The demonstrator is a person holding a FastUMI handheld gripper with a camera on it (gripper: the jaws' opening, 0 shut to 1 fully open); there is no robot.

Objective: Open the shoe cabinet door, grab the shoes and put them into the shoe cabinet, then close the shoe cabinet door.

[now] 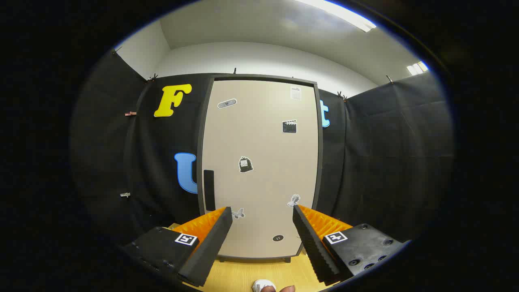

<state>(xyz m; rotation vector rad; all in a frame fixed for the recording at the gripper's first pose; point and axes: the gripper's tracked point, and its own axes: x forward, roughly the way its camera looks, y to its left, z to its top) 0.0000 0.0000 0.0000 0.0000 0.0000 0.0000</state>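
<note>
Shoe cabinet door (259, 162) stands closed beyond the hand-held gripper (262, 213), whose fingers are spread wide, gripping nothing.

Beige cabinet door (259, 162) (black handle (209, 190)), orange-black tool (262, 214)

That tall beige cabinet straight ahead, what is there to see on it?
The shoe cabinet stands upright on the wooden floor against the black cloth wall. Its door is shut: a smooth beige panel in a dark grey frame, with a black vertical handle near its left edge. Several small stickers dot the panel. The open gripper hangs in front of its lower half; nothing is seen touching it.
</note>
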